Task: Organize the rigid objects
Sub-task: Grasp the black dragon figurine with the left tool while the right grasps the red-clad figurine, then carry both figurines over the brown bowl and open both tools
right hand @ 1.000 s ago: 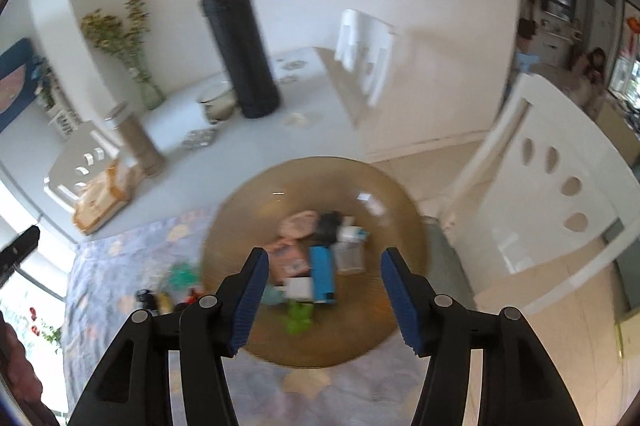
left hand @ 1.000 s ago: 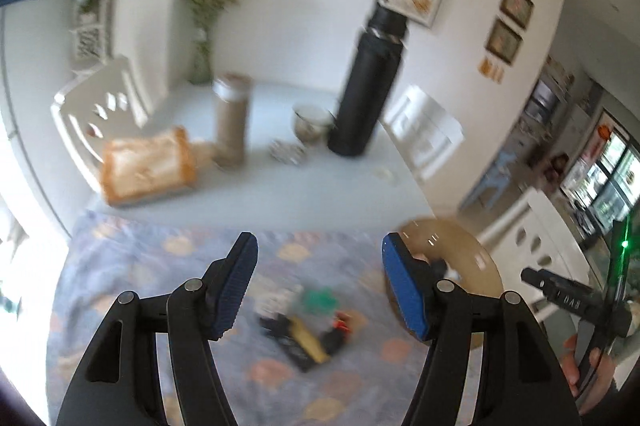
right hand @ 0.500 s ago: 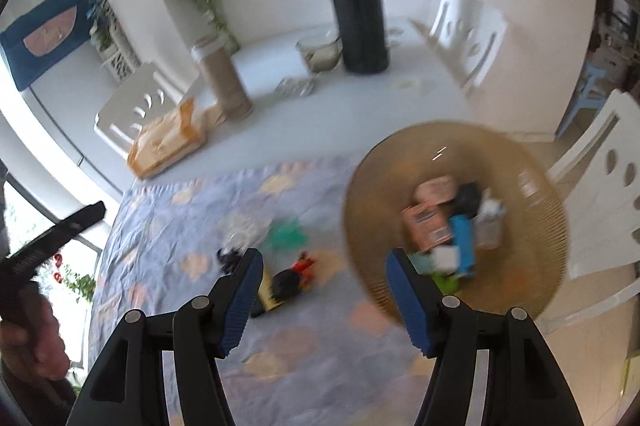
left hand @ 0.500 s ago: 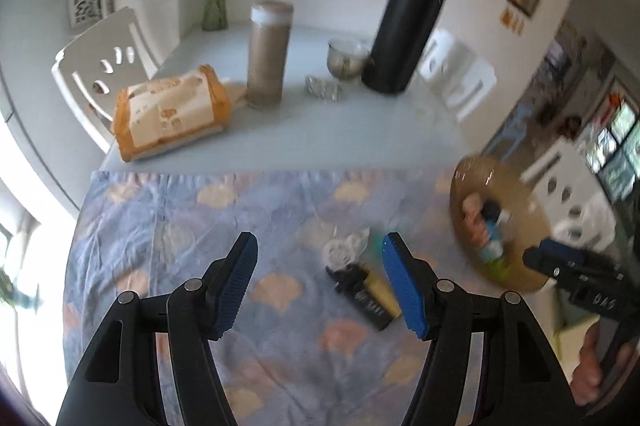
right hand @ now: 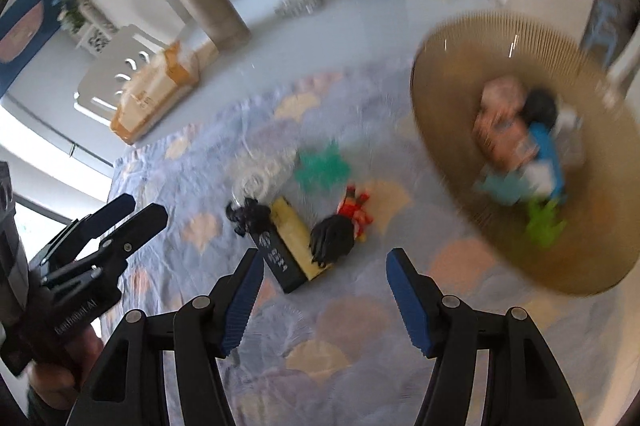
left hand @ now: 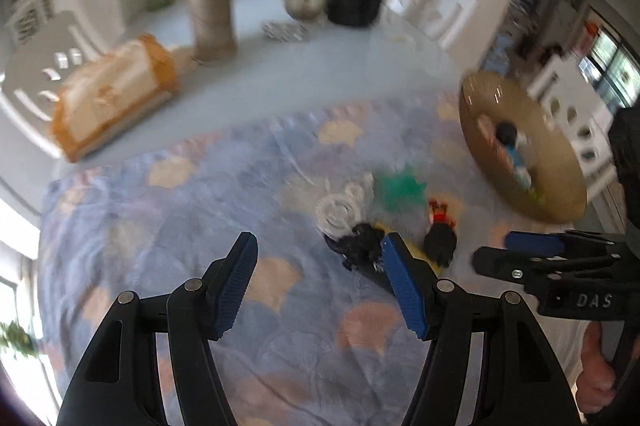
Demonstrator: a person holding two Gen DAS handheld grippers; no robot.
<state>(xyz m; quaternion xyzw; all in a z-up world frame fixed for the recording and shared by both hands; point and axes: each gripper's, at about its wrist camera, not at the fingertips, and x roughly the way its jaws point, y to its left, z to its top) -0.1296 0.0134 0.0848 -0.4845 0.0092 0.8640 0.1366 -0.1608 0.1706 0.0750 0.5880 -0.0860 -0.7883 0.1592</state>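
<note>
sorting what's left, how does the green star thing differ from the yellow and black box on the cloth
The green star thing is flat, spiky-edged and one colour; the yellow and black box is a long rectangular block in two colours. The star lies farther from the right claw; the box lies just ahead of it. Both rest on the patterned cloth.

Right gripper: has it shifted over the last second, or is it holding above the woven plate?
Yes. The right gripper has swung left off the woven plate and now points at the black-and-yellow box on the cloth.
</note>
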